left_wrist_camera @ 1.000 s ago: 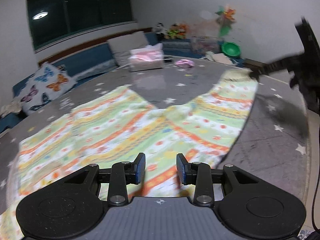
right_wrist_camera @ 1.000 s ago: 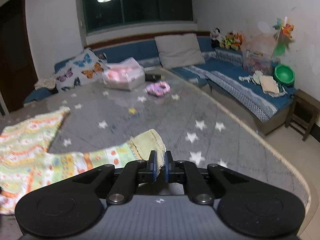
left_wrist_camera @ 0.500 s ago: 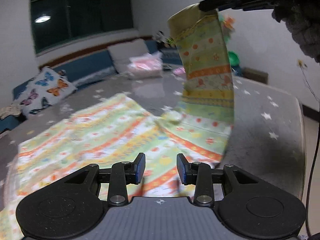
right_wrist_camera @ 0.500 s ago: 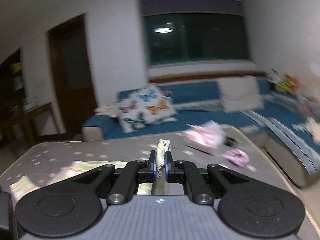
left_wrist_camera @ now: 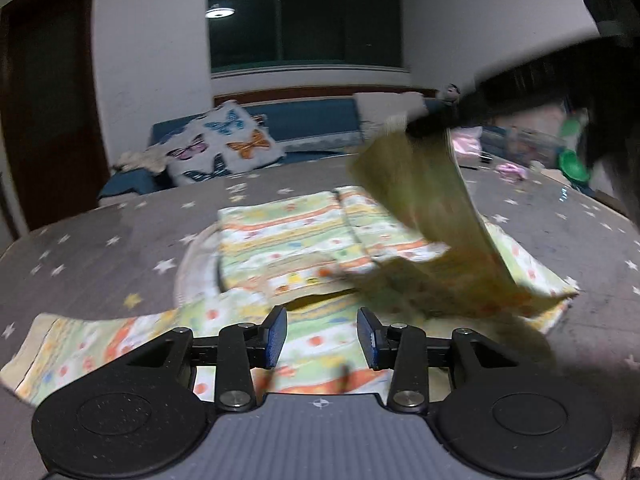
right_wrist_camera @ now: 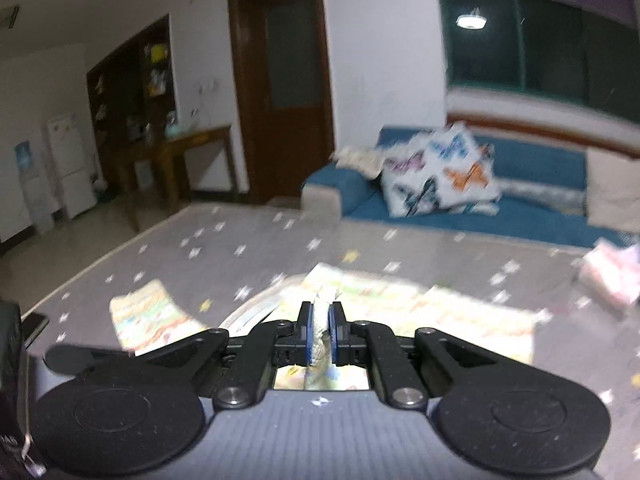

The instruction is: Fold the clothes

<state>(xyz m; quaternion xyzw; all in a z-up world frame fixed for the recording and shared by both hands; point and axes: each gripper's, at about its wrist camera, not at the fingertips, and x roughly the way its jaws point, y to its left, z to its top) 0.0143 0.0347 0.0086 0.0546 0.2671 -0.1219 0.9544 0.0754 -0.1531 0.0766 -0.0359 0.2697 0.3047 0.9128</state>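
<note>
From the left wrist view, the left gripper (left_wrist_camera: 322, 334) hangs with its blue-padded jaws spread and nothing between them, just above the near part of the striped pyjama trousers (left_wrist_camera: 288, 240), which lie spread ahead of it on the star-patterned grey mat (left_wrist_camera: 120, 236). Up and to its right, the right gripper (left_wrist_camera: 434, 124) carries one trouser leg (left_wrist_camera: 432, 208) in the air, draped over the rest (the blur suggests fast motion). From the right wrist view, the right gripper (right_wrist_camera: 321, 330) has its pads pressed together on the leg's hem (right_wrist_camera: 322, 320), the garment below and ahead. Judged step: folding one leg across the other. Next, the hem wants lowering onto the matching leg's hem, edges aligned, before the pinch loosens.
</note>
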